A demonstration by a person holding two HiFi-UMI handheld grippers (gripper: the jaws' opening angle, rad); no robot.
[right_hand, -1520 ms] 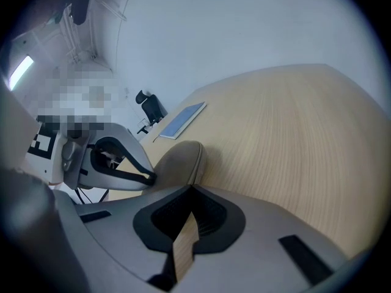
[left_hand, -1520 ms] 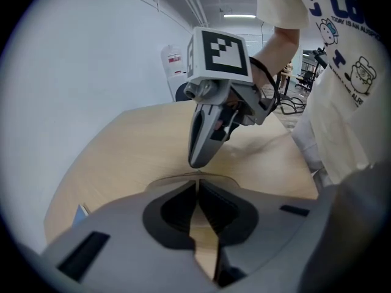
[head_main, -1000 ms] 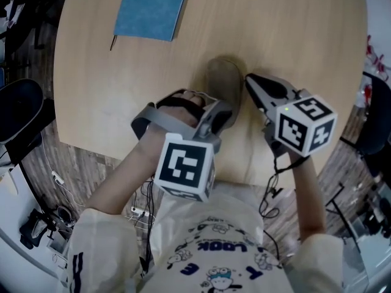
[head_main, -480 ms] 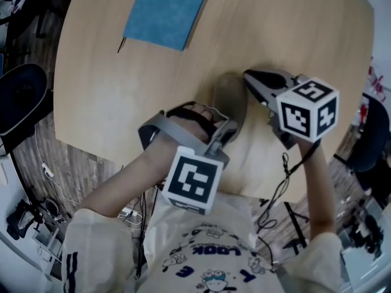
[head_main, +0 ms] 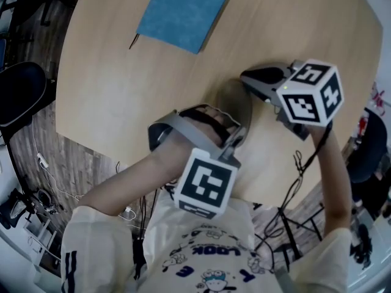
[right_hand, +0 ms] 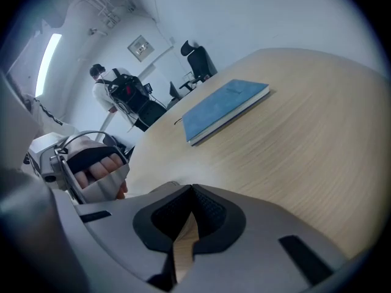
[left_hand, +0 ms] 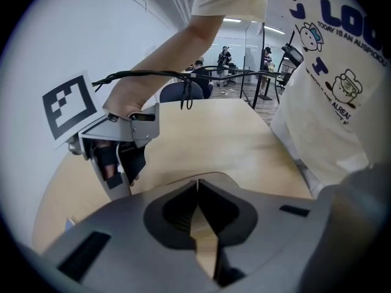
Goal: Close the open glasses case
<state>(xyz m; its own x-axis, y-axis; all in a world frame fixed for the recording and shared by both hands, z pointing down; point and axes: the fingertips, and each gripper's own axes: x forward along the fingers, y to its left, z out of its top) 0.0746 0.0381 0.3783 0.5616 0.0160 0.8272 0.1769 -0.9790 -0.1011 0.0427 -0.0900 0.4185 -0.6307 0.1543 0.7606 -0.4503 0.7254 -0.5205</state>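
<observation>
As the glasses case [head_main: 234, 105] lies with its long axis pointing away from the person, the right gripper [head_main: 247, 78] is at its far end and the left gripper [left_hand: 197, 194] at its near end. The fingers of both are pressed together and hold nothing.

Glasses case [head_main: 233, 100] on table [head_main: 104, 84]; notebook [head_main: 186, 8] behind, left.

A: What colour is the counter [head_main: 110, 84]?
B: Pale wood with a fine grain; the notebook [head_main: 183, 8] is plain teal-blue.
A: And the glasses case [head_main: 235, 102]?
B: Dull olive-brown; the left gripper [left_hand: 197, 185] and right gripper [right_hand: 192, 191] are grey, with black pads [left_hand: 171, 209] inside the jaws; their cubes [head_main: 208, 185] are white with black square markers.
A: The shirt [head_main: 208, 255]?
B: Cream, with dark blue lettering and cartoon figures; the floor [head_main: 79, 163] is dark wood planks.
</observation>
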